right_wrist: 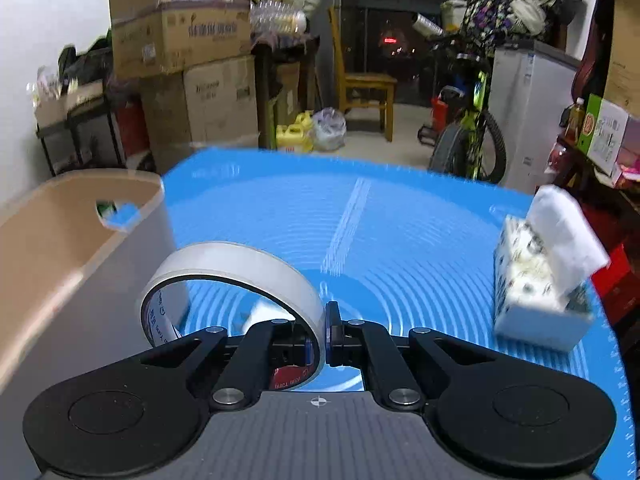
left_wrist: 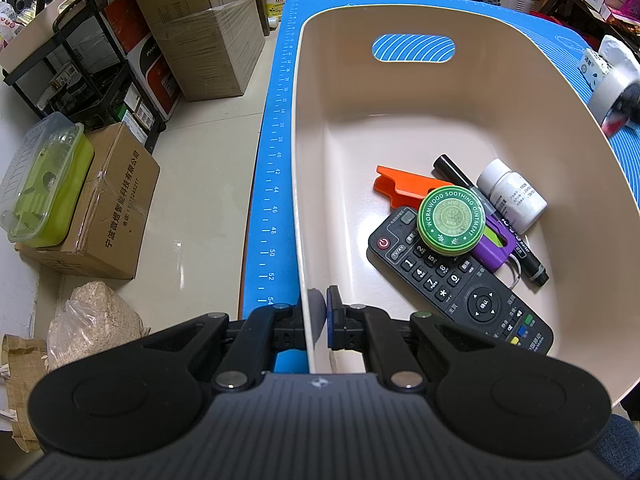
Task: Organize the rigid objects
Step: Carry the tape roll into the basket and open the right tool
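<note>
A beige plastic bin [left_wrist: 304, 128] stands on the blue mat. My left gripper [left_wrist: 319, 322] is shut on its near wall, one finger outside and one inside. On the bin's floor lie a black remote [left_wrist: 460, 280], a green ointment tin [left_wrist: 451, 220], an orange plastic piece [left_wrist: 400, 189], a black marker [left_wrist: 456, 174], a white pill bottle [left_wrist: 514, 192] and a purple piece [left_wrist: 496, 246]. My right gripper [right_wrist: 319, 338] is shut on the band of a white tape roll [right_wrist: 236, 268], held above the mat just right of the bin [right_wrist: 52, 248]. The same tape roll [left_wrist: 608, 94] shows blurred at the left view's right edge.
The blue mat [right_wrist: 400, 232] spreads ahead, with a tissue pack [right_wrist: 540, 276] near its right edge. Cardboard boxes [left_wrist: 200, 28], a black rack and a green lidded container [left_wrist: 44, 184] crowd the floor to the left. A bicycle [right_wrist: 472, 136] and a wooden chair [right_wrist: 366, 84] stand beyond the table.
</note>
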Demonstrator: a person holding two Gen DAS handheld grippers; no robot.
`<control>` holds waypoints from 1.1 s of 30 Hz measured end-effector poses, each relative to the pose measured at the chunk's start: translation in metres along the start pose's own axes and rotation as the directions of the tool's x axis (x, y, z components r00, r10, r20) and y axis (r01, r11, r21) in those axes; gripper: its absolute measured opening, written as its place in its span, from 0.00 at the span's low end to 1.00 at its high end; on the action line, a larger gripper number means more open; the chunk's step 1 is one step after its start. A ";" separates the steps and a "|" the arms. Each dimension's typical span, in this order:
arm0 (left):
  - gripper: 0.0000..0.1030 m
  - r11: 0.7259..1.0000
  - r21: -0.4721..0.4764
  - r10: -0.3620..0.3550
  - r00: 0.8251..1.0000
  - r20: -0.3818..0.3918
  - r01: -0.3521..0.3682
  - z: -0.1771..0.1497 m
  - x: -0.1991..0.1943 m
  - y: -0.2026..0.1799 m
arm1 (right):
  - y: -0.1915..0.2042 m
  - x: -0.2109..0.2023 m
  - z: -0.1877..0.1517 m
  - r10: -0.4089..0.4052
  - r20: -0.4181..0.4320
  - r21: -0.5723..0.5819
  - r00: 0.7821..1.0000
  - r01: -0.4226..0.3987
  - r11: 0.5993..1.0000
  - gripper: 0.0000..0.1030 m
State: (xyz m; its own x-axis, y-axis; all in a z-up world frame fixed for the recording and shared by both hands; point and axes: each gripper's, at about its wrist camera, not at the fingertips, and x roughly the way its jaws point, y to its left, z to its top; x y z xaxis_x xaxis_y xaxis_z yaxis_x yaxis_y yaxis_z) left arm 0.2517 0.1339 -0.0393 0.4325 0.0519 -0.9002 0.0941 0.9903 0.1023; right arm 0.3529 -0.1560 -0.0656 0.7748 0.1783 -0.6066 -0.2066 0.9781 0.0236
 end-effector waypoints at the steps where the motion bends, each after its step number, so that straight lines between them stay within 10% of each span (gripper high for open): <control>1: 0.08 1.000 0.000 0.000 1.000 0.000 0.000 0.000 0.000 0.000 | 0.000 -0.004 0.006 0.002 0.011 0.003 1.000 -0.002 1.000 0.17; 18: 0.08 1.000 0.002 0.002 1.000 0.000 -0.002 0.000 -0.001 -0.001 | 0.080 -0.044 0.069 0.174 0.101 -0.079 0.979 -0.167 0.983 0.17; 33: 0.08 1.000 0.006 0.002 1.000 -0.001 -0.002 -0.001 0.000 -0.002 | 0.178 -0.004 0.040 0.279 -0.211 -0.283 0.937 -0.332 0.900 0.17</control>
State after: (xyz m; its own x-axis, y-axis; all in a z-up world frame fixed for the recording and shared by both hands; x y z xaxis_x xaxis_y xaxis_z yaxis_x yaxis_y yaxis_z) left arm 0.2510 0.1321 -0.0396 0.4320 0.0544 -0.9002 0.0981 0.9894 0.1068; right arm 0.3371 0.0211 -0.0266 0.5420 0.4170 -0.7296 -0.6122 0.7907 -0.0028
